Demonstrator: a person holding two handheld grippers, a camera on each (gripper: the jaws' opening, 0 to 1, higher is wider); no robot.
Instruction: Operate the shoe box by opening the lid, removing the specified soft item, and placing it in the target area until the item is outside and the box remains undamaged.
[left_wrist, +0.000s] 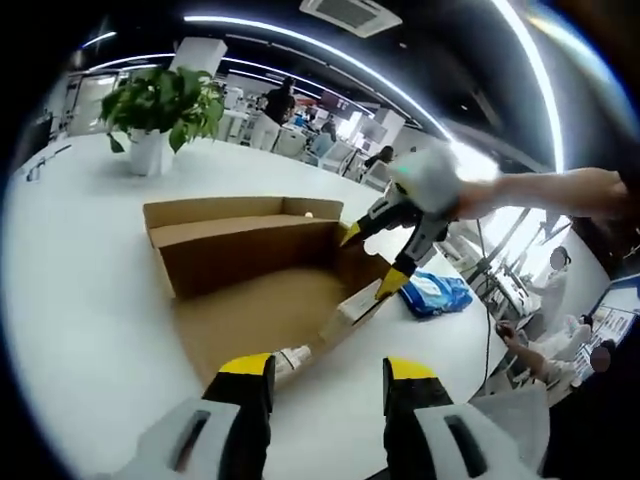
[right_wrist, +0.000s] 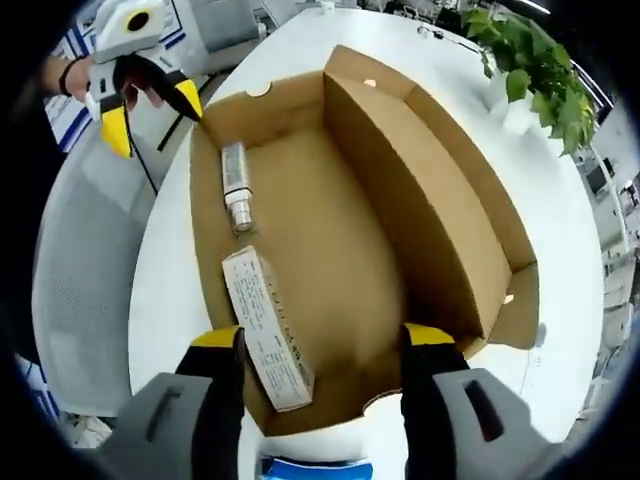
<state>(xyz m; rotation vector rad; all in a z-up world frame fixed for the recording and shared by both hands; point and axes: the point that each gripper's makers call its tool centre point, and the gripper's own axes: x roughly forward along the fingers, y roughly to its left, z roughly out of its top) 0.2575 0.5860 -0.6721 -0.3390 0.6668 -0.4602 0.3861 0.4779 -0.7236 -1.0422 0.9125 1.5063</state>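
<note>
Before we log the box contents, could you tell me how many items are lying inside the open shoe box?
2: a white carton near the right gripper, and a silver tube beyond it, both along the box wall.

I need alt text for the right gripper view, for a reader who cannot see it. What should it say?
An open cardboard shoe box on a white table, seen from above between the right gripper jaws, which stand apart. Inside lie a small white carton and a silver tube. The left gripper hangs at the upper left, a potted plant upper right.
</note>
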